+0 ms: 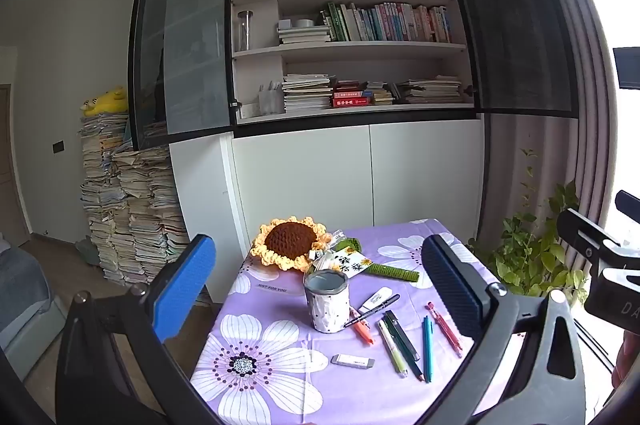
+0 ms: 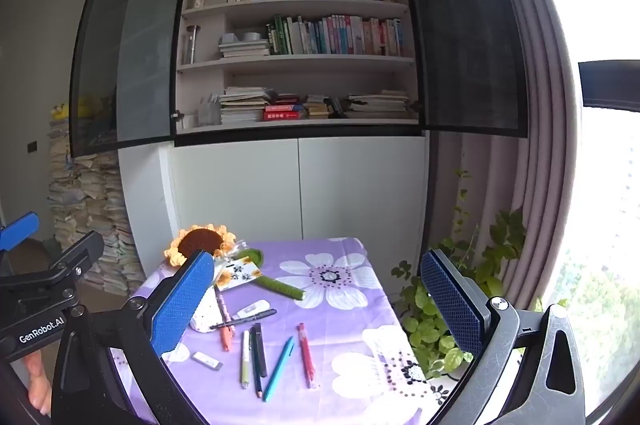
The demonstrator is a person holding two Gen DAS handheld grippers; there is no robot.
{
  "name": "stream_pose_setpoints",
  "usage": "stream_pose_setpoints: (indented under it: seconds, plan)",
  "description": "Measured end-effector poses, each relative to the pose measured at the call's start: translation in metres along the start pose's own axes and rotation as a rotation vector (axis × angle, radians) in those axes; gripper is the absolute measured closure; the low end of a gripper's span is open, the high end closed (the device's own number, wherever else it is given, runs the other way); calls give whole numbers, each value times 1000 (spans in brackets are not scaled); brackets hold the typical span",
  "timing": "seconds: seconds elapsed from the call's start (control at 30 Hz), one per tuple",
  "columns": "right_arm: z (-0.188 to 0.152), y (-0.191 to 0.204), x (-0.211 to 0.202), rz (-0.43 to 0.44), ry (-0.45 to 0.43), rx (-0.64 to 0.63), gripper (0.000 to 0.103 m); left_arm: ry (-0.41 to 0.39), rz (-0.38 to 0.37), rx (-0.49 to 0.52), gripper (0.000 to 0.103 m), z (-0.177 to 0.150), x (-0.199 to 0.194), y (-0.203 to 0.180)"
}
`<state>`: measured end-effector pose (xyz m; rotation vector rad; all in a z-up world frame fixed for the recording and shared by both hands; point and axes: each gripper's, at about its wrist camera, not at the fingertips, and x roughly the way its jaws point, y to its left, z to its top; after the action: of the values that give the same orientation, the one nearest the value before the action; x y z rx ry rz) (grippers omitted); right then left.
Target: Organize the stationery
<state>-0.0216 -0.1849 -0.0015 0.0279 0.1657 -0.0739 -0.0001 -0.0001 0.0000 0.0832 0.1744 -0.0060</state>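
A white dotted pen cup (image 1: 327, 302) stands empty on the purple flowered tablecloth (image 1: 280, 385); in the right wrist view the cup (image 2: 202, 317) is partly hidden behind the left finger. Beside it lie several pens: a black marker (image 1: 372, 310), an orange pen (image 1: 362, 327), a green highlighter (image 1: 392, 347), a teal pen (image 1: 428, 349), a red pen (image 1: 445, 329). A white eraser (image 1: 353, 360) and a correction tape (image 1: 375, 299) lie nearby. My left gripper (image 1: 320, 289) is open and empty above the table. My right gripper (image 2: 320, 301) is open and empty, also above it.
A crocheted sunflower (image 1: 289, 242) with a card (image 1: 352, 264) and a green stem (image 1: 394, 272) lies at the table's back. A leafy plant (image 1: 532, 249) stands right of the table. Cupboards (image 1: 360, 177) and bookshelves are behind, paper stacks (image 1: 128, 217) at left.
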Motion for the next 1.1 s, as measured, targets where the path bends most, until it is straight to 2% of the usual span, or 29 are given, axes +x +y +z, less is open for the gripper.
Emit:
stream_pose_setpoints:
  seconds: [0.9, 1.1]
  plan:
    - [2, 1, 3, 7, 12, 0, 0, -1, -2, 11, 0, 0, 0, 0]
    - [-6, 3, 11, 5, 21, -5, 0, 9, -4, 14, 0, -2, 8, 1]
